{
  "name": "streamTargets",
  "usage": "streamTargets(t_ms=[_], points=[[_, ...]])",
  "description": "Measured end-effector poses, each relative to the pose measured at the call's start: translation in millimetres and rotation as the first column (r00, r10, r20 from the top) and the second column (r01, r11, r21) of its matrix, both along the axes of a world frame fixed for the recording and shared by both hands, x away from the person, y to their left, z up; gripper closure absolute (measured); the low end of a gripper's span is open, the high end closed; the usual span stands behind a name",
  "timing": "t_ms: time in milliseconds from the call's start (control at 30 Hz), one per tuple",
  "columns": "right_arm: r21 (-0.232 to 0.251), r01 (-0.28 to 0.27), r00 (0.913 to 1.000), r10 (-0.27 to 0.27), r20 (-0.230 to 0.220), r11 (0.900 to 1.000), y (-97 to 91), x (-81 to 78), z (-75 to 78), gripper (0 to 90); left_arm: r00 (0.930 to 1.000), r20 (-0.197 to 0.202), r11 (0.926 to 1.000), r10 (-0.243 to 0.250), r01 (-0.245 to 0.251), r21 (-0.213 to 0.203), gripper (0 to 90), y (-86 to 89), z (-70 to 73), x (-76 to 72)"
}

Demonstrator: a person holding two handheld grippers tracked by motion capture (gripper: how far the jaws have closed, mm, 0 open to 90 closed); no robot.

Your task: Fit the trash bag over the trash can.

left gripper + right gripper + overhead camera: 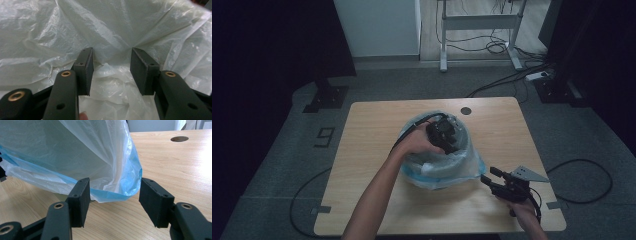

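Nearest the camera in the high view, the right gripper sits low over the front right of the wooden worktop, jaws apart with nothing between them. From its own camera the gripper points at the drooping blue-edged hem of the plastic bag, which hangs just past the pads without touching them.

Next up is the bucket in the middle of the worktop, lined with that bag. The left hand has the left gripper pushed down into the opening, and hand plus gripper block most of the inside. In its own view the left gripper is about half open, crinkled bag film bunching between the pads, but no pinch I can make out.

Further back there's a round hole in the worktop, then floor cables and a desk frame. Both sides are too dark to read.
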State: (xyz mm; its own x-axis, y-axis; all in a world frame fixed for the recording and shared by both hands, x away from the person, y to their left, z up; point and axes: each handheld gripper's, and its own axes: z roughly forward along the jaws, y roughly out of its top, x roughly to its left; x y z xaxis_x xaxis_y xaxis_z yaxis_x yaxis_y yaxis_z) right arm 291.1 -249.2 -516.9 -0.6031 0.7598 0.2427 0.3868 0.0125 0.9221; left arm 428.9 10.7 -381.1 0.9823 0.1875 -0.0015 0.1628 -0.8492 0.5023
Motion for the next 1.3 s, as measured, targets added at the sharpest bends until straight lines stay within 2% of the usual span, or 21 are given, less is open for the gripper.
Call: streamTargets(t_ms=[100,167,233,333,533,633,767,867,1067,1200,1300], points=[[-0.002,-0.001,1.0,0.001,-0.001,1.0,-0.3,0.0,-0.2,41.3,1.0,0.006,1.0,-0.001,0.001,-0.004,51.7,0.8,0.9,-0.3],[-0.002,0.0,1.0,0.0,-0.001,1.0,-0.5,0.0,-0.5,41.3,0.9999,0.012,0.9998,0.002,-0.002,-0.022,50.7,3.7,4.5,-1.4],[-0.002,0.0,1.0,0.0,-0.001,1.0,-0.6,0.0,-0.5,41.3,0.9996,0.023,0.998,0.014,-0.012,-0.063,49.7,10.9,12.4,-2.0],[-0.003,0.0,1.0,0.0,-0.002,1.0,-0.3,0.1,-0.7,41.3,0.9986,0.035,0.9953,0.038,-0.035,-0.091,49.5,21.3,21.0,-2.0],[-0.007,-0.003,1.0,0.003,-0.003,1.0,2.0,-0.2,-1.4,41.3,0.9957,0.039,0.9889,0.085,-0.079,-0.126,49.3,47.7,30.3,-1.3],[-0.009,-0.003,1.0,0.003,-0.007,1.0,2.4,0.4,-2.2,41.3,0.9945,0.042,0.9879,0.096,-0.09,-0.126,49.3,57.9,31.3,-1.9],[-0.013,-0.006,1.0,0.006,-0.007,0.9999,3.9,0.7,-2.7,41.3,0.9939,0.032,0.9881,0.106,-0.102,-0.116,49.9,68.3,32.3,-3.5],[-0.015,-0.008,0.9999,0.008,-0.008,0.9999,4.8,0.5,-2.9,41.3,0.9942,0.028,0.9905,0.104,-0.101,-0.093,50.9,72.7,33.4,-5.0],[-0.016,-0.009,0.9999,0.009,-0.009,0.9998,5.0,0.3,-3.2,41.3,0.9946,0.006,0.9946,0.104,-0.103,-0.008,52.1,74.3,27.2,-5.5],[-0.017,-0.01,0.9999,0.01,-0.01,0.9998,4.6,0.2,-3.3,41.3,0.9949,-0.02,0.9938,0.099,-0.098,0.051,52.8,71.8,20.7,-4.8],[-0.017,-0.008,0.9999,0.008,-0.01,0.9998,4.3,0.4,-3.6,41.3,0.9952,-0.022,0.9908,0.095,-0.093,0.098,52.7,68.0,16.0,-5.0]])
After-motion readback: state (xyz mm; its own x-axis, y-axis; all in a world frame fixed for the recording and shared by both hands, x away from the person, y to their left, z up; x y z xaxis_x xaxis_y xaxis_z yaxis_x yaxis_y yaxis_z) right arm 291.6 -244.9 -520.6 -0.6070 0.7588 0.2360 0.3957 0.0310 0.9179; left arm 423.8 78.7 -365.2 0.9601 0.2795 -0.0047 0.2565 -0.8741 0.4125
